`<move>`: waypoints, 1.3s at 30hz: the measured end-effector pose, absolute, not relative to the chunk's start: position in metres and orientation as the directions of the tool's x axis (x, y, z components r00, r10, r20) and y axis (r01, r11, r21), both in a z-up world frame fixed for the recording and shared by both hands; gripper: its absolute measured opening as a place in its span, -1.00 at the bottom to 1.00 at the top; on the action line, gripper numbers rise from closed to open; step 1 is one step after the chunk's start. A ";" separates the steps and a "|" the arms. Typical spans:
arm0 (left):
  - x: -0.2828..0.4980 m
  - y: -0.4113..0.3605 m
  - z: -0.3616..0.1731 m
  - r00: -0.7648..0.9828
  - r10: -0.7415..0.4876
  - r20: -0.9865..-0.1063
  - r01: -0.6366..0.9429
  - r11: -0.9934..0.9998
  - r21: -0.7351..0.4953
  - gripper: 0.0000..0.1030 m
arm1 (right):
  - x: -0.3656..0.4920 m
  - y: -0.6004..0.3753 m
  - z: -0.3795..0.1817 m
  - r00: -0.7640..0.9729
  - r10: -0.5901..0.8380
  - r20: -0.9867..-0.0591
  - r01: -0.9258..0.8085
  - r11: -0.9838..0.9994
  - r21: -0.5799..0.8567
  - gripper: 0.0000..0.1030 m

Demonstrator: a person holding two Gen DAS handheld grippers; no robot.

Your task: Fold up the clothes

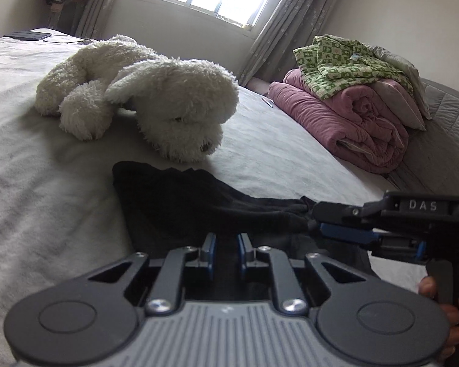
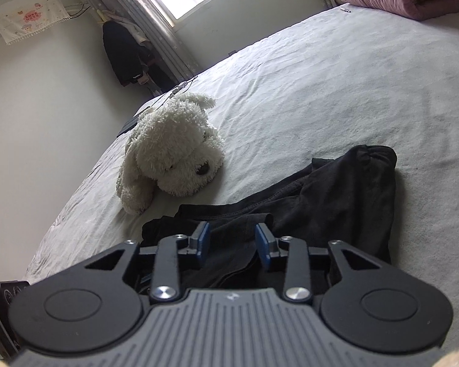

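Already doubled in loose layers, the black garment (image 2: 336, 195) lies rumpled on the bed (image 2: 321, 91) near a plush dog (image 2: 174, 156). Left gripper (image 1: 226, 252) narrowly parted, right gripper (image 2: 232, 244) released; squaring remains.

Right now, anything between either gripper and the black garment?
Nothing visible. Left gripper and right gripper both sit directly over the black garment, jaws apart. The white plush dog lies just beyond the cloth's far edge, so it might crowd a forward fold.
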State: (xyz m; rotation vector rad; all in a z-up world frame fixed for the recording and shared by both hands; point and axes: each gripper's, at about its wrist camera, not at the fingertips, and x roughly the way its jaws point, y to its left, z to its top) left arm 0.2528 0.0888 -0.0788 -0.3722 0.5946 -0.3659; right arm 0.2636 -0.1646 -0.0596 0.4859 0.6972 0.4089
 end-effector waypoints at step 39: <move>0.254 0.082 -0.088 0.722 -0.489 -0.489 0.273 0.851 -0.449 -0.68 | 0.167 -0.155 -0.074 0.608 0.456 -0.650 -0.059 0.843 0.535 -0.89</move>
